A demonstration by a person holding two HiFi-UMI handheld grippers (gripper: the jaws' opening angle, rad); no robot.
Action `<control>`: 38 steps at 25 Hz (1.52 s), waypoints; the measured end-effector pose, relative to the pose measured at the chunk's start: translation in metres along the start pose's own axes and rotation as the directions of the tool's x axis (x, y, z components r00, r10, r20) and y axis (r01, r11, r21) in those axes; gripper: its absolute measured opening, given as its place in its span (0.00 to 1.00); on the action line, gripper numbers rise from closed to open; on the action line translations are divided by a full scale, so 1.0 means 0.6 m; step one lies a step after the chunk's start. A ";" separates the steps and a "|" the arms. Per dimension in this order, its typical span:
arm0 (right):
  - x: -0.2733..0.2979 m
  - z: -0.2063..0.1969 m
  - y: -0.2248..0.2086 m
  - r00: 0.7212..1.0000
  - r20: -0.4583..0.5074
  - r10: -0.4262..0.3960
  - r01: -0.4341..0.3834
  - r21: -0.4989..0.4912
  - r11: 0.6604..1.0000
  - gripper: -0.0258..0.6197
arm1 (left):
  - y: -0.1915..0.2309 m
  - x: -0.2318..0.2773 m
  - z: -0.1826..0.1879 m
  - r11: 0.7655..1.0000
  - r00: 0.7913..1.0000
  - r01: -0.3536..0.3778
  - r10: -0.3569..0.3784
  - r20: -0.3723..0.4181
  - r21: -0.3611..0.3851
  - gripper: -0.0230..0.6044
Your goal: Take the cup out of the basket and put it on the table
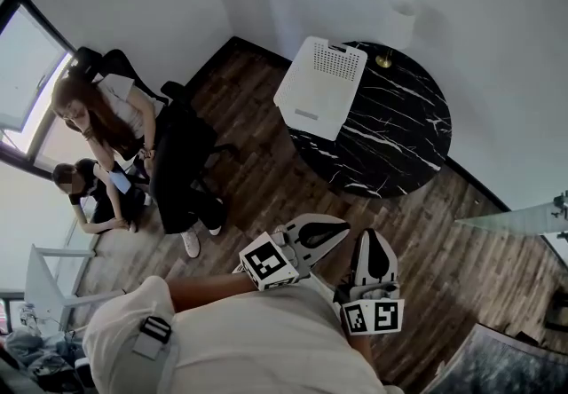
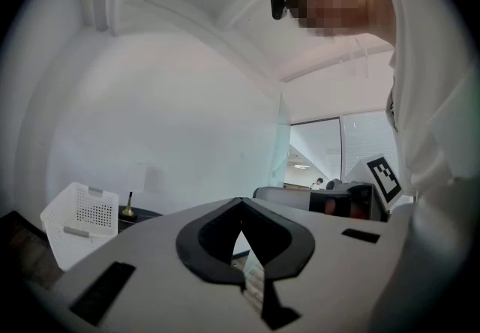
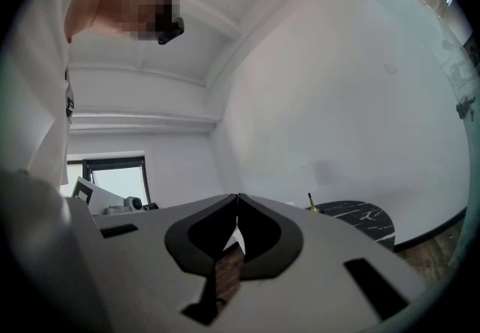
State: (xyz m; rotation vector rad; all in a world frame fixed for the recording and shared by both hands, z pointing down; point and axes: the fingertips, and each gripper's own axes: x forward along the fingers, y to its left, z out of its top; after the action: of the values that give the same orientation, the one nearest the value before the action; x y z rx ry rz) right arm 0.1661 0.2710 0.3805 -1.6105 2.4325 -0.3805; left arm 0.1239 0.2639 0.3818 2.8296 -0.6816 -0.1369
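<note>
Your left gripper [image 1: 342,231] and right gripper [image 1: 373,240]: each pressed together on nothing, near your body. The white perforated plastic basket [image 1: 321,82]: at the left edge of the far round black marble table [image 1: 399,135]; cup unseen, presumably inside. A blind reach could shove the basket off.

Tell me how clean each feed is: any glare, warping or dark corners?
Head view: sharp, evenly lit, though the window is blown out. Left gripper view: strong fisheye bending, black corners, basket small but readable. Right gripper view: same bending and corners, table evenly lit.
</note>
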 end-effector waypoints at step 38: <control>0.512 -0.010 0.032 0.972 -0.120 0.201 -0.213 -0.097 0.972 0.05 | 0.512 0.016 0.150 0.983 0.974 -0.181 0.183 0.135 -0.031 0.05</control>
State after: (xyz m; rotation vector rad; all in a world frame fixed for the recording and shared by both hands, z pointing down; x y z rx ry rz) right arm 0.0285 -0.0045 0.3727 -1.3888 2.7163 -0.3140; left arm -0.0150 -0.0242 0.3683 2.7419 -0.9599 -0.3076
